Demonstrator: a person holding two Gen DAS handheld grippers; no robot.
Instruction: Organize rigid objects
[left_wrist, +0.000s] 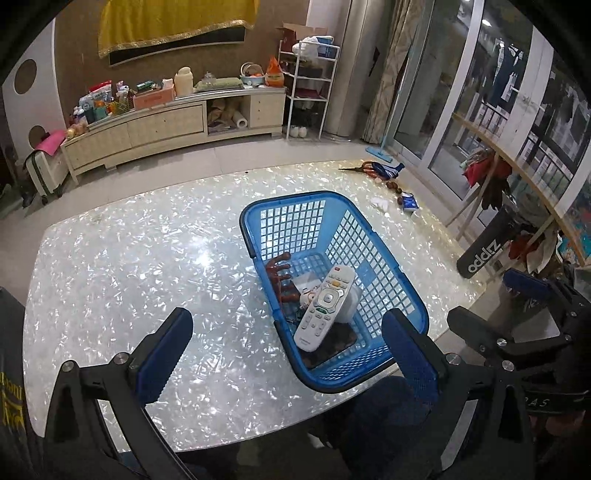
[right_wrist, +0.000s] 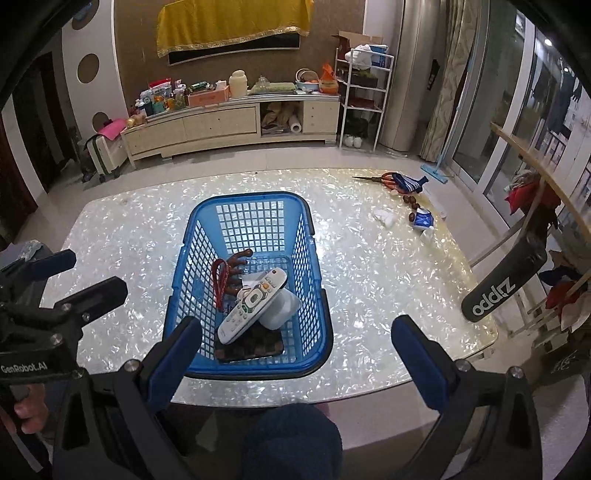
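Note:
A blue plastic basket (left_wrist: 291, 206) (right_wrist: 195, 236) stands on the shiny mosaic table (left_wrist: 129, 266) (right_wrist: 388, 280) near its front edge. In it lie a white remote control (left_wrist: 325, 306) (right_wrist: 253, 301), a brown wooden piece (left_wrist: 279, 269) (right_wrist: 238, 260), a red cord (right_wrist: 221, 280), a white object (right_wrist: 284, 306) and a dark patterned flat item (right_wrist: 255, 347). My left gripper (left_wrist: 288, 347) is open and empty, held above the basket's near left side. My right gripper (right_wrist: 295, 350) is open and empty over the basket's near right corner.
At the table's far right lie scissors (right_wrist: 376, 179), a striped cloth (right_wrist: 406, 182), brown beads (right_wrist: 412, 203), white tissue (right_wrist: 384, 216) and a small blue packet (right_wrist: 423, 219). A black Zippo-labelled object (right_wrist: 502, 280) hangs past the right edge. A cabinet (right_wrist: 229, 122) stands behind.

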